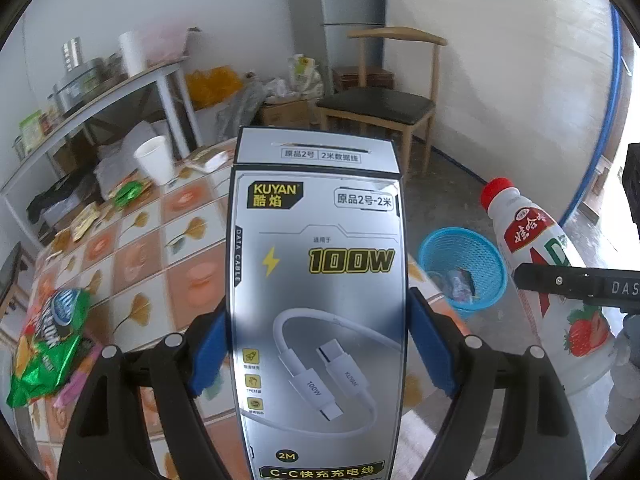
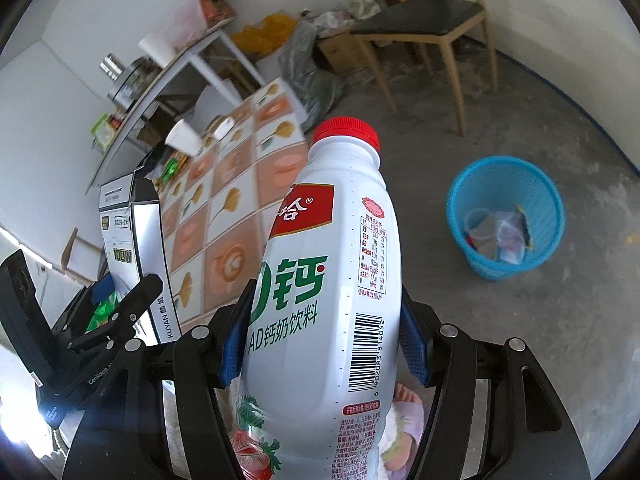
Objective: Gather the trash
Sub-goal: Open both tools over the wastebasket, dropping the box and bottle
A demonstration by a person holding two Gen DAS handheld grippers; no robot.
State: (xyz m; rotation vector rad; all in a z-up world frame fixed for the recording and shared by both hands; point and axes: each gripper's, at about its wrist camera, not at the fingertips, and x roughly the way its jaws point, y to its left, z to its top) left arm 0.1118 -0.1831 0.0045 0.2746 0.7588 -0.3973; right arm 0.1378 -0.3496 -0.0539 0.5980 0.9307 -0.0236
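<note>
From the left wrist camera, the left gripper (image 1: 316, 344) pinches a tall silver cardboard data-cable box (image 1: 318, 280) printed "100W", its blue pads (image 1: 206, 354) pressed against both long sides; the box stands upright and fills the middle of the view. At 3 o'clock a white plastic milk-drink bottle with a red cap (image 1: 536, 272) leans in, crossed by the black finger of the right gripper (image 1: 576, 286). Between box and bottle, on the grey concrete floor, sits a round blue mesh wastebasket (image 1: 460, 270) with a few scraps inside. At 9 o'clock lies the table under its orange-and-white tiled cloth (image 1: 160, 248), carrying a crumpled green snack bag (image 1: 48, 344) at 8 o'clock, small wrappers and a white paper cup (image 1: 154, 158) at 10 o'clock. A wooden chair with a dark seat (image 1: 384, 104) stands at 12 o'clock.

From the right wrist camera, the right gripper (image 2: 322, 344) clamps the white bottle (image 2: 332, 280) by its body, blue pads (image 2: 412, 348) tight on either side, cap pointing to 12 o'clock. The blue wastebasket (image 2: 508, 184) stands on the floor at 3 o'clock, well apart from the bottle. The left gripper (image 2: 116, 308) holds the silver box (image 2: 132, 236) at 9 o'clock, over the table's edge.
</note>
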